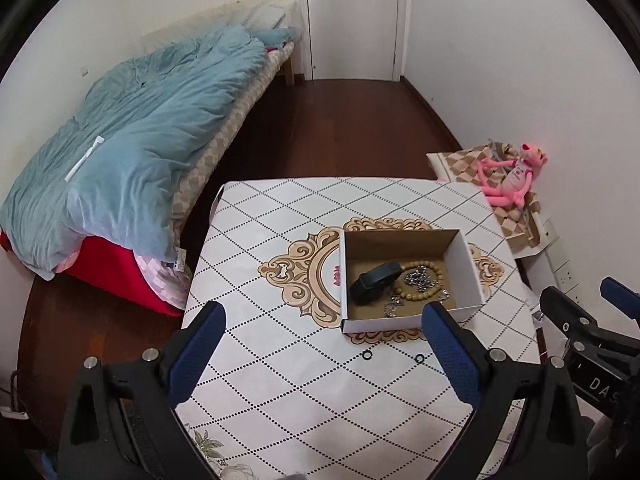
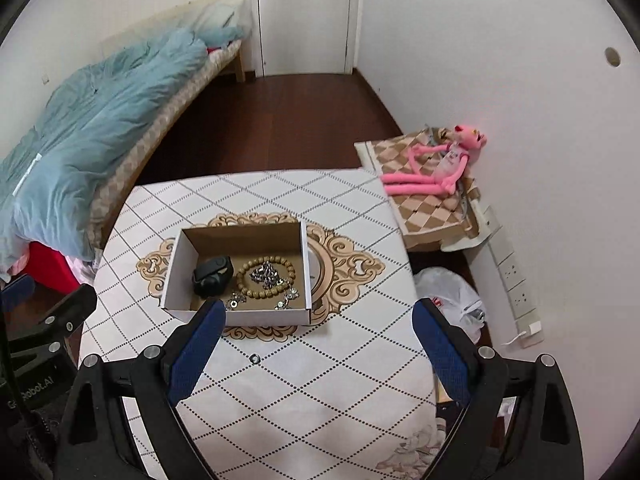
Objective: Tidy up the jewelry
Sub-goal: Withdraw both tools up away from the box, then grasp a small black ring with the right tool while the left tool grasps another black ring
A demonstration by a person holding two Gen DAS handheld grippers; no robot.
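An open cardboard box [image 1: 464, 268] [image 2: 176, 276] sits on the patterned table [image 1: 304, 380] [image 2: 320, 384]. In it lie a black watch [image 1: 374, 282] [image 2: 213, 276], a wooden bead bracelet [image 1: 430, 292] [image 2: 244, 286], a silver chain [image 1: 418, 279] [image 2: 265, 271] and small silver pieces [image 2: 286, 301]. Two small dark rings [image 1: 366, 355] [image 1: 419, 358] rest on the table in front of the box; the right wrist view shows one ring [image 2: 254, 358]. My left gripper [image 1: 324, 320] and right gripper [image 2: 320, 316] both hover open and empty over the table's near half.
A bed with a blue duvet [image 1: 132, 140] runs along the left wall. At the right, a pink plush toy [image 2: 436, 168] lies on a checkered cushion, with a plastic bag [image 2: 452, 296] on the floor and wall sockets [image 2: 516, 280] beside it. A closed door [image 1: 352, 16] stands at the back.
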